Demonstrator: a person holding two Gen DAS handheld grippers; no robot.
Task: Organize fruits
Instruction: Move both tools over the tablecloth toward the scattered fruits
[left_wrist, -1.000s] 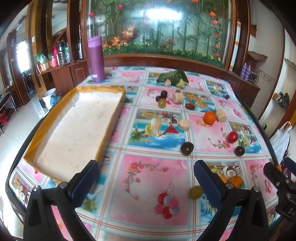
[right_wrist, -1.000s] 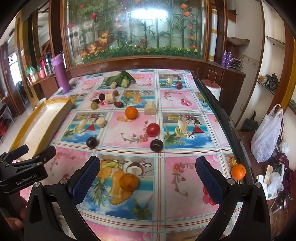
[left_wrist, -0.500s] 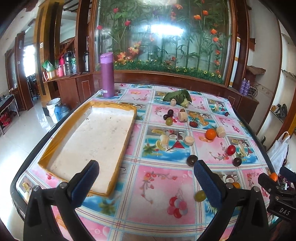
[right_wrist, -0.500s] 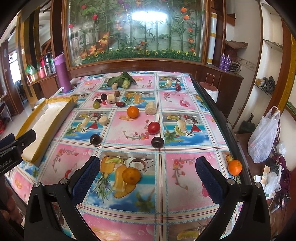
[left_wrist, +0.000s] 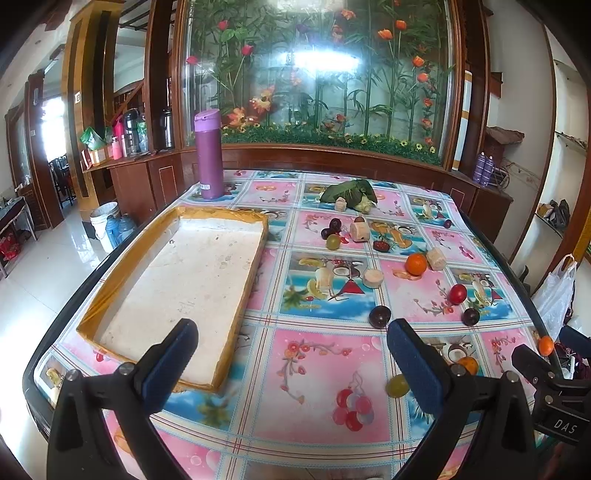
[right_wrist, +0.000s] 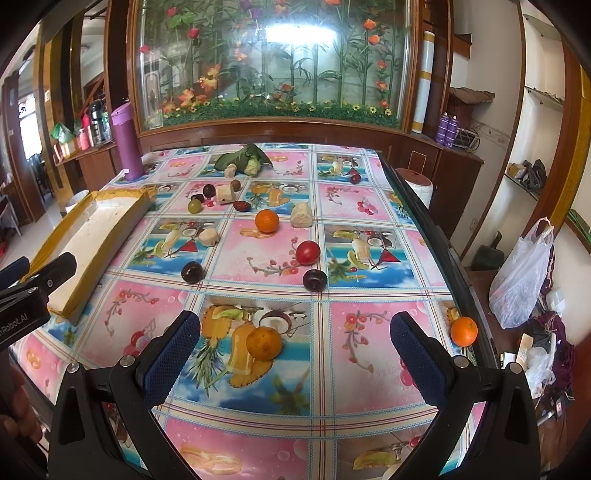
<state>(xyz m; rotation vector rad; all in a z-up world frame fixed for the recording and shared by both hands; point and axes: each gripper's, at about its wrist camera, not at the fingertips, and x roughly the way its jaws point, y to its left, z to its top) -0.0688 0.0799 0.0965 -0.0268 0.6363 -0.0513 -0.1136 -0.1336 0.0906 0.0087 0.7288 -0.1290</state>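
Hovering pre-pick. Left wrist view: left gripper (left_wrist: 291, 363) fingers spread, empty; tray (left_wrist: 236, 295) centre-left, bare. Right wrist view: right gripper (right_wrist: 295, 350) spread wide, empty; orange (right_wrist: 264, 344) lower centre, nearest. Next, prob: drop onto it, pinch.

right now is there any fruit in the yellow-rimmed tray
No, the tray shows only its bare white floor, while fruit such as the orange lies outside it on the table.
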